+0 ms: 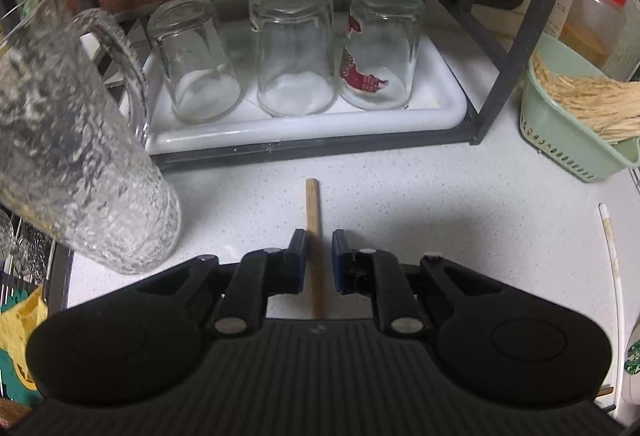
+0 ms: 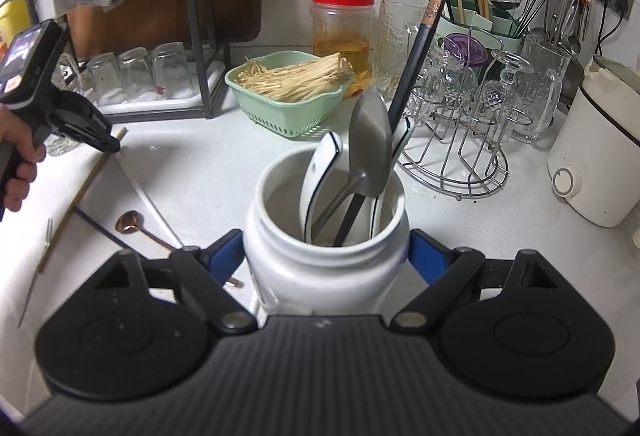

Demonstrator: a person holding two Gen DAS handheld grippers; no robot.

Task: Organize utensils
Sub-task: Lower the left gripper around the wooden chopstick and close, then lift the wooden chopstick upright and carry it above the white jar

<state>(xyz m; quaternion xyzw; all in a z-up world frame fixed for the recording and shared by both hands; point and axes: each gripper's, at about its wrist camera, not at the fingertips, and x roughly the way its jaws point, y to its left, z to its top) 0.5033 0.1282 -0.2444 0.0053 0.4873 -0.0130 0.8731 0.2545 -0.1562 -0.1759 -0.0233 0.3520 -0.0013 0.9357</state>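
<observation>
The left gripper (image 1: 319,260) straddles the wooden chopstick (image 1: 313,232) on the counter, jaws nearly closed but not clamping; it should squeeze squarely before lifting toward the white jar (image 2: 326,232) the right gripper (image 2: 326,256) clasps.

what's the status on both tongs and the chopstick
Left tongs straddling wooden chopstick, pads not pressing. Right tongs clamped on white jar. Nothing in the way.

Two close, downward wrist views over one counter (image 1: 400,176), both facing the green basket (image 2: 292,108)
</observation>
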